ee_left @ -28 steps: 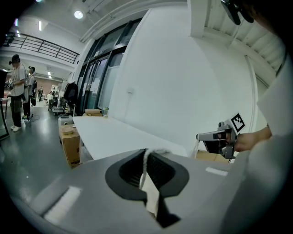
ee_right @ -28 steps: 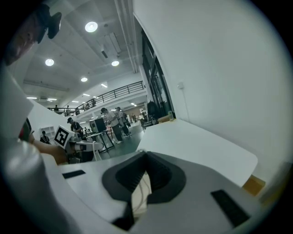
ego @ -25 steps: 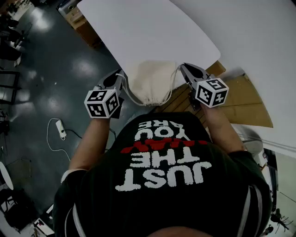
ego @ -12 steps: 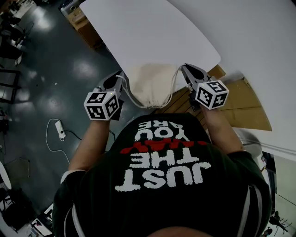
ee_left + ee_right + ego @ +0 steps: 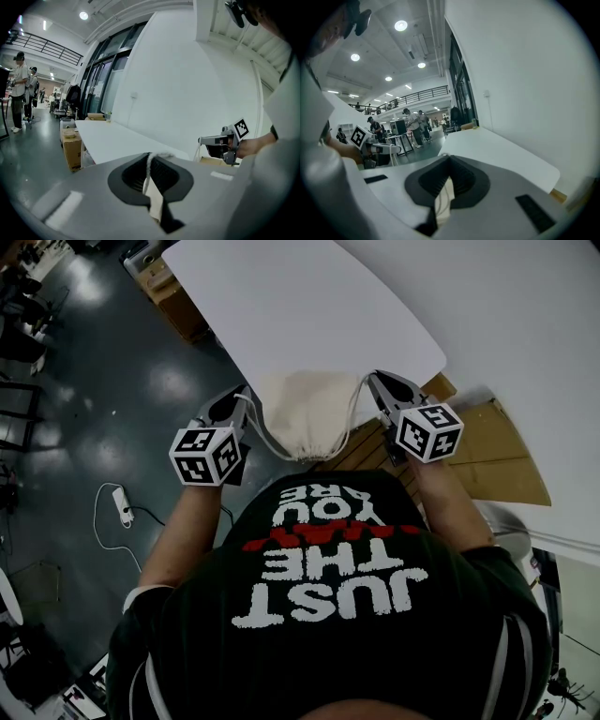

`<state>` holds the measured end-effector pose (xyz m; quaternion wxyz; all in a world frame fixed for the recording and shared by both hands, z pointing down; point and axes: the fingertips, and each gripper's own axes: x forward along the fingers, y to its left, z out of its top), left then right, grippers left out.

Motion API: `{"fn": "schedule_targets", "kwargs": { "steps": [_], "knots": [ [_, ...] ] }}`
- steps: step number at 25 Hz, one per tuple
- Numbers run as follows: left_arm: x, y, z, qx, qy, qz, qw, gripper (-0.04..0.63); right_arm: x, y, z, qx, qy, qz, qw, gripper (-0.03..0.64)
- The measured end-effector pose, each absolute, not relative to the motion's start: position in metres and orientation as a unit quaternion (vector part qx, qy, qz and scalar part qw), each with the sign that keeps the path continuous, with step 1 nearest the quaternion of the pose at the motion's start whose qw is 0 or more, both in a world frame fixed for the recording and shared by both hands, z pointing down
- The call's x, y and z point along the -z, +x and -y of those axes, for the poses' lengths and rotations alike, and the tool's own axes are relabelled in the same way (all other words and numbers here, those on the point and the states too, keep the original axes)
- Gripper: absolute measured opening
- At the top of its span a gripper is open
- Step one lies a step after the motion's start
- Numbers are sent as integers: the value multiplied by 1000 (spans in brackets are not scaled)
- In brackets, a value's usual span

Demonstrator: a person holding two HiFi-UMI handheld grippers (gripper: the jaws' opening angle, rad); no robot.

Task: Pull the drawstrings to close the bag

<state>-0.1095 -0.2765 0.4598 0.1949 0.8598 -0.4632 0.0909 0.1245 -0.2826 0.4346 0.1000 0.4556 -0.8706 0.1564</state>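
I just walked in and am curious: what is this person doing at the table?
A person is working with two hand-held grippers. The left gripper is shut on one drawstring of a cream cloth bag, and the right gripper is shut on the other drawstring. The bag sits at the near edge of the white table between them, and its mouth, toward the person, looks gathered.

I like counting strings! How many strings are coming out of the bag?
2. The left drawstring runs from the bag into the shut left gripper; the right drawstring runs into the shut right gripper. More could be hidden underneath.
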Motion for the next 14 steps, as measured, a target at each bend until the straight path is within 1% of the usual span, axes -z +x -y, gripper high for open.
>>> {"fn": "schedule_targets", "kwargs": {
  "steps": [14],
  "knots": [
    [-460, -112, 277, -85, 858, 468, 193, 6, -435, 125, 283, -150, 455, 872, 100, 8]
  ]
}}
